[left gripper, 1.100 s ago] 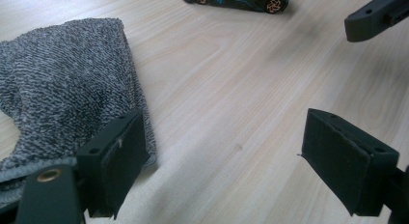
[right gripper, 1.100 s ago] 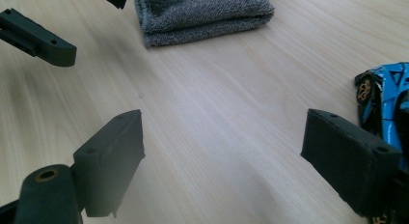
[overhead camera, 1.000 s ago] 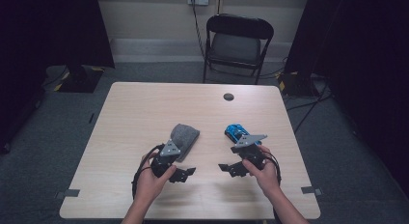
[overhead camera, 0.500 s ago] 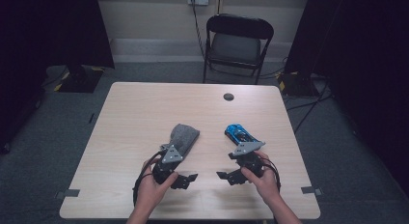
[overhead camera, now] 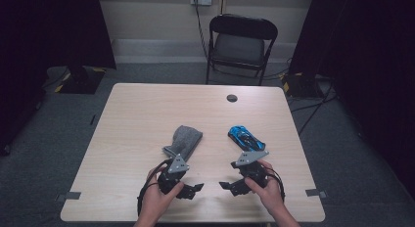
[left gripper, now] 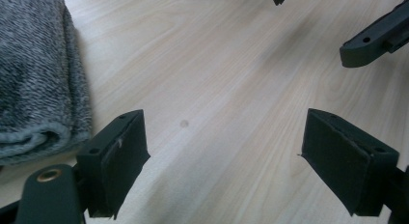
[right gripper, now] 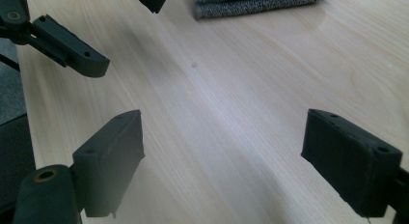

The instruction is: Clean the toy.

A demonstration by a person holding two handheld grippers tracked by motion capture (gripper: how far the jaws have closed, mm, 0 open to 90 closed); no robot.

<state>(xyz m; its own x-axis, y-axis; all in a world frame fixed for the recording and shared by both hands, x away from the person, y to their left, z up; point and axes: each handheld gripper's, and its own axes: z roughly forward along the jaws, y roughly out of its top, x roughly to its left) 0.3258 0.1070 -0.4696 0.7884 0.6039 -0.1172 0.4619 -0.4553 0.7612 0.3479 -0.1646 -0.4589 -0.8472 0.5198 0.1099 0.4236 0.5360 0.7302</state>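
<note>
Here the left gripper (overhead camera: 196,189) and the right gripper (overhead camera: 226,185) sit low near the table's (overhead camera: 132,119) front edge, tips turned toward each other with bare wood between them. Both sets of fingers stand wide apart and grip nothing. Just beyond the left gripper's fingers, close to its body, lies the folded grey cloth (overhead camera: 182,141), its fuzzy edge (left gripper: 38,89) flat on the wood. Beyond the right gripper, near its grey plate, rests the blue toy car (overhead camera: 245,137). Farther off, a small dark disc (overhead camera: 232,98) lies near the far edge.
</note>
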